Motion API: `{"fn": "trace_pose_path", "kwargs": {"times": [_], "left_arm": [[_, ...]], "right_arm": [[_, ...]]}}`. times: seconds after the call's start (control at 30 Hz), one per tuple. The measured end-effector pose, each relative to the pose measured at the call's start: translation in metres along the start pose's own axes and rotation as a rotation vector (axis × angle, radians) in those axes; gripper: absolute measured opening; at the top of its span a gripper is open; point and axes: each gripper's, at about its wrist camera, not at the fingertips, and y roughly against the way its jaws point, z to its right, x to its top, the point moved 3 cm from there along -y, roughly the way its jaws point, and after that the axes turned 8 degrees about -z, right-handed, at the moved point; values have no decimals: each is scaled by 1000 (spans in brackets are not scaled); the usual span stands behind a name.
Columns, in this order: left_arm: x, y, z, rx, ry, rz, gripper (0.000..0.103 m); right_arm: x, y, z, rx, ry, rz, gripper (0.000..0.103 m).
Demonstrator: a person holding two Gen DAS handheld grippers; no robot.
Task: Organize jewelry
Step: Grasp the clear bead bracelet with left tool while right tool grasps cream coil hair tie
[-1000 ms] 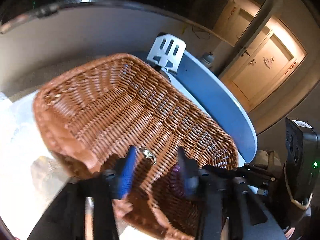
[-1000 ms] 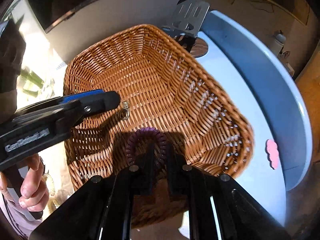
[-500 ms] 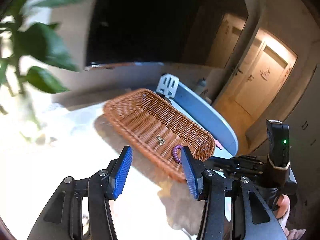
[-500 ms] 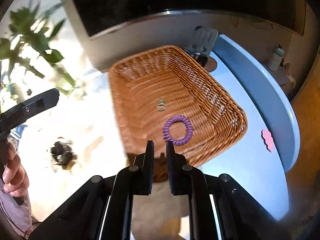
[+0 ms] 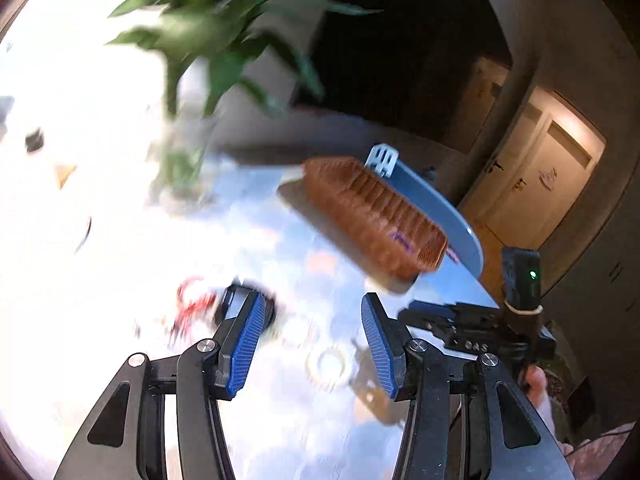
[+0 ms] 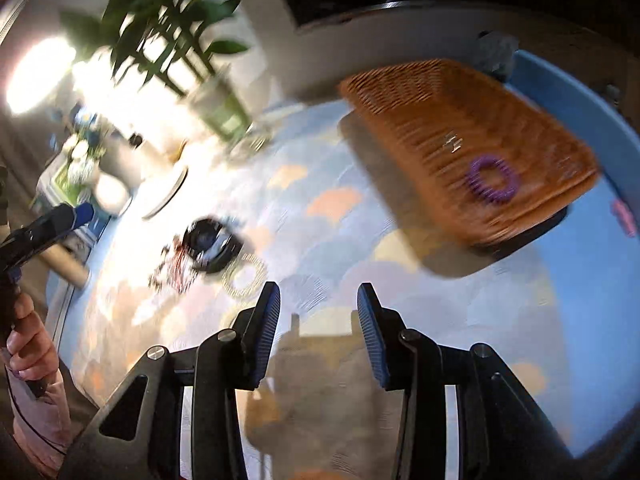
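A brown wicker basket (image 6: 404, 92) stands at the far right of the table; it also shows in the left wrist view (image 5: 360, 204). In it lie a purple coil ring (image 6: 493, 180) and a small silver piece (image 6: 453, 143). A pale coil ring (image 6: 245, 275), a black item (image 6: 210, 242) and red beaded jewelry (image 6: 178, 266) lie in a pile on the table. In the left wrist view the pale ring (image 5: 327, 365) lies just ahead of my open, empty left gripper (image 5: 312, 340). My right gripper (image 6: 318, 324) is open and empty, right of the pile.
A potted green plant (image 6: 168, 40) in a glass vase stands at the back left. A white plate (image 6: 164, 196) lies left of the pile. A pink piece (image 6: 624, 216) lies right of the basket. The round table has a blue rim (image 6: 580, 92).
Both grippers have pulled back from the basket and swung left toward the jewelry pile. The right gripper has opened, leaving the purple ring in the basket. Views are motion-blurred.
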Motion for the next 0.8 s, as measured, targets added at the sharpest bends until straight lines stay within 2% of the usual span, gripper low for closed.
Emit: {"fn": "trace_pose_path", "kwargs": {"times": [0.17,0.33,0.8], "left_arm": [[-35,-23,-30,-82,119,-67,52],[-52,-57,-34,-135,159,-148,52],[-23,-130,-39,-84,212,-226,50]], "right_arm": [[-8,-24,-14,4,49,-5,43],[-12,-36,-28,-28,104,-24,43],[-17,-48,-52,-39,243,-71,43]]}}
